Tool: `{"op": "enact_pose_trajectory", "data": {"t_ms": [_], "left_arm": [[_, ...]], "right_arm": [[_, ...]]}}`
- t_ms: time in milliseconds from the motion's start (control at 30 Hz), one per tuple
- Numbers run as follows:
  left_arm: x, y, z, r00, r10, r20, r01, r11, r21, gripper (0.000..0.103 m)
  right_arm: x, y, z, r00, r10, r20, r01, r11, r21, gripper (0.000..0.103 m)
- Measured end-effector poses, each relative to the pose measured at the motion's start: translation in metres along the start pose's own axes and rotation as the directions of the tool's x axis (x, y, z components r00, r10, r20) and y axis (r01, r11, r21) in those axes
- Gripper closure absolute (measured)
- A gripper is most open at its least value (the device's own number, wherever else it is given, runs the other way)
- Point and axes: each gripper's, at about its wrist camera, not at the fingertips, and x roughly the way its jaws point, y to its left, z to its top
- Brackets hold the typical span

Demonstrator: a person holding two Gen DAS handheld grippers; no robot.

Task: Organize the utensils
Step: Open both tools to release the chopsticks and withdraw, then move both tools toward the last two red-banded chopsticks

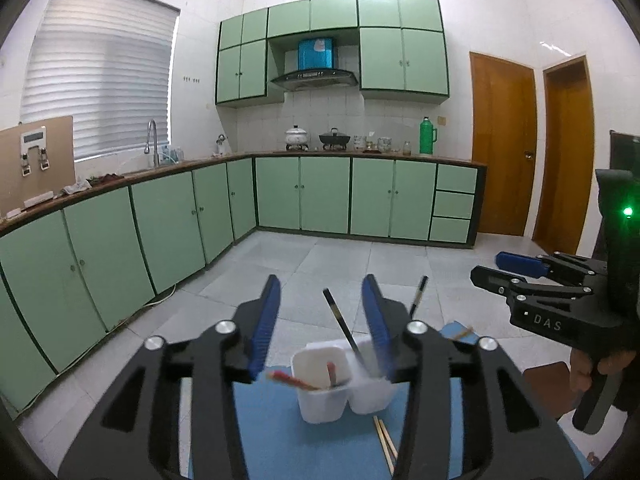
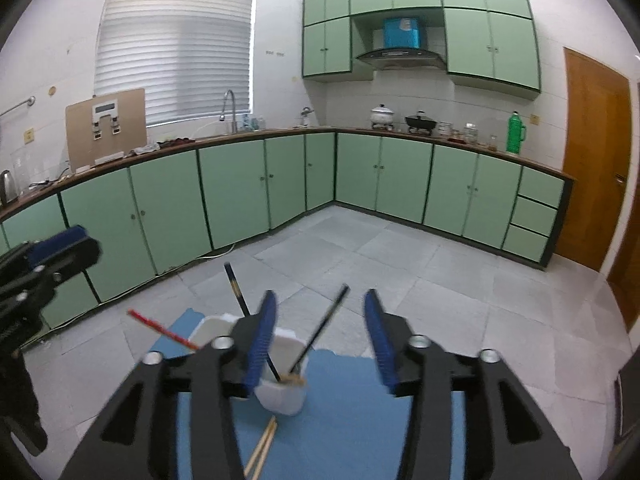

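The left claw (image 1: 324, 312) stands partly open, its blue pads apart with nothing pressed between them. Seen between its jaws is one black chopstick (image 1: 342, 330), leaning out of the white two-compartment holder (image 1: 320, 400) below; the pads do not touch it. A second black chopstick (image 1: 418, 296) leans just past the claw's right finger. A red chopstick (image 1: 292, 381) lies tilted across the holder's near compartment, its tip hanging over the rim. The holder sits on a blue mat (image 1: 272, 432), and a pair of light wooden chopsticks (image 1: 385, 440) lies flat on the mat just in front of it.

The right claw (image 2: 320, 330) is likewise partly open and empty. In its own view a black chopstick (image 2: 322, 330) slants up between the jaws from the holder (image 2: 280, 396), clear of both pads. The left finger's blue pad (image 2: 262, 344) overlaps the holder's rim in this view; contact cannot be told. The wooden pair (image 2: 262, 448) lies on the mat (image 2: 352, 412) below.
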Motion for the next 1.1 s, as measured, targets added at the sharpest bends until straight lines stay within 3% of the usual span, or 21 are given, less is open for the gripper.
{"op": "enact_pose_trajectory", "data": {"t_ms": [133,300,600,800,1100], "left_arm": [[-0.028,-0.007,-0.031,1.000,-0.011,-0.016,0.010,1.000,-0.017,0.048],[-0.049,-0.008,-0.091,0.998,-0.007,-0.067,0.002,0.998,-0.065,0.022],[-0.055,-0.011,-0.184,0.971,-0.027,-0.236,0.008,0.997,-0.082,0.020],[-0.053,-0.019,-0.227,0.950,0.004,-0.312,-0.016,0.999,-0.035,0.020],[-0.053,-0.028,-0.250,0.930,0.051,-0.364,-0.044,0.999,0.029,0.020]], "right_arm": [[-0.025,-0.001,-0.029,1.000,-0.006,-0.004,0.006,1.000,0.015,0.032],[-0.051,0.004,-0.083,0.999,-0.034,-0.026,0.035,0.999,0.032,0.007],[-0.062,0.014,-0.158,0.994,-0.026,-0.106,0.034,0.996,0.077,0.006],[-0.057,0.021,-0.203,0.983,-0.026,-0.181,0.044,0.994,0.097,0.006],[-0.049,0.042,-0.245,0.968,-0.031,-0.249,0.051,0.996,0.073,0.006]]}}
